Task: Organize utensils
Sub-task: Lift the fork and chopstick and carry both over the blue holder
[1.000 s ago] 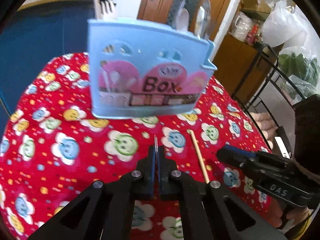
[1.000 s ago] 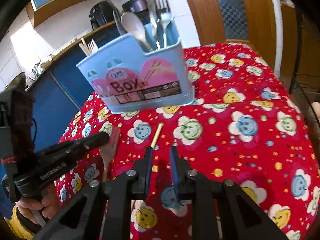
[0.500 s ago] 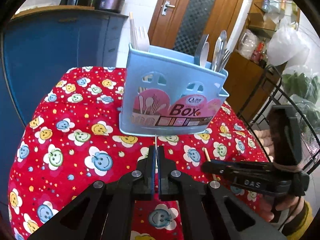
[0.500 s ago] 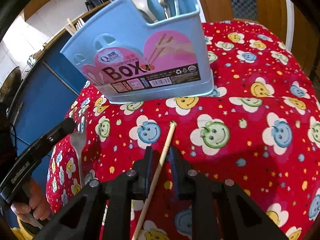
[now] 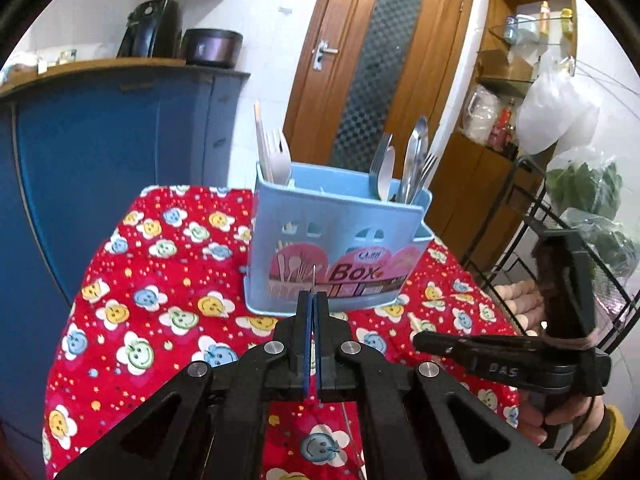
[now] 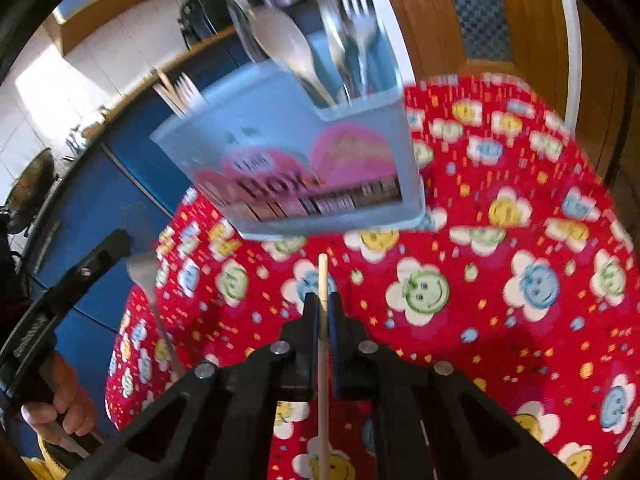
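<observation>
A light blue utensil box (image 5: 338, 240) marked "Box" stands on the red flowered tablecloth (image 5: 160, 300), with metal forks and spoons (image 5: 404, 172) on its right side and white plastic cutlery (image 5: 276, 156) on its left. My left gripper (image 5: 312, 300) is shut on a metal fork, seen edge-on between the pads; its tines show in the right wrist view (image 6: 142, 264). My right gripper (image 6: 322, 304) is shut on a wooden chopstick (image 6: 322, 280), held above the cloth and pointing at the box (image 6: 296, 168).
A blue cabinet (image 5: 100, 160) stands left of the table, with a dark appliance (image 5: 154, 30) and pot on top. A wooden door (image 5: 380, 60) is behind. A metal rack (image 5: 560, 240) with bags stands at the right.
My right gripper closed on the chopstick and lifted it off the cloth. My left gripper rose and drew back from the box with the fork.
</observation>
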{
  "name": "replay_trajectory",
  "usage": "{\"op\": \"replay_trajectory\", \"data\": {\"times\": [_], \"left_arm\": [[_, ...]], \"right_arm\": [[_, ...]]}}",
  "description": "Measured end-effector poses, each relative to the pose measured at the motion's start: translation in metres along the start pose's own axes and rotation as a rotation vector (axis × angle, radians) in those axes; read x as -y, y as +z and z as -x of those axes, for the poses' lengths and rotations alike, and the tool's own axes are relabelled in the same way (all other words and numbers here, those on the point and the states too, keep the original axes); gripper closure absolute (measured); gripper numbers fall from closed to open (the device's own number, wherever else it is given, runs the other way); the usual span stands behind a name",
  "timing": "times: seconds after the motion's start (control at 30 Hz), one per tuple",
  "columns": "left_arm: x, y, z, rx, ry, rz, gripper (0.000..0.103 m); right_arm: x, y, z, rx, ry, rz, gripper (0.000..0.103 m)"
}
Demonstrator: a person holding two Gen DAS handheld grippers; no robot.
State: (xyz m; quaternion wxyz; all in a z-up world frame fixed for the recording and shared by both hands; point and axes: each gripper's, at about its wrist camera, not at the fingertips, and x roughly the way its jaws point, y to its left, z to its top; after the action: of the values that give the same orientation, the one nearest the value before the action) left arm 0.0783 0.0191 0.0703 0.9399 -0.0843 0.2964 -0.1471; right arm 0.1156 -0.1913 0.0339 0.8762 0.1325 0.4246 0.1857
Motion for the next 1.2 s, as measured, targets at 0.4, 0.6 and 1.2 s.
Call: {"op": "replay_trajectory", "data": {"times": [0.4, 0.6, 1.2], "left_arm": [[0.014, 0.033, 0.034, 0.124, -0.011, -0.054, 0.103], [0.022, 0.062, 0.050, 0.201, 0.003, -0.102, 0.103], [0.033, 0.155, 0.038, 0.342, 0.145, -0.183, 0.103]], "right_arm": [[-0.028, 0.022, 0.063, 0.299, -0.007, 0.055, 0.097], [-0.029, 0.028, 0.072, 0.366, -0.003, 0.065, 0.097], [-0.027, 0.032, 0.075, 0.428, -0.008, 0.091, 0.097]]}}
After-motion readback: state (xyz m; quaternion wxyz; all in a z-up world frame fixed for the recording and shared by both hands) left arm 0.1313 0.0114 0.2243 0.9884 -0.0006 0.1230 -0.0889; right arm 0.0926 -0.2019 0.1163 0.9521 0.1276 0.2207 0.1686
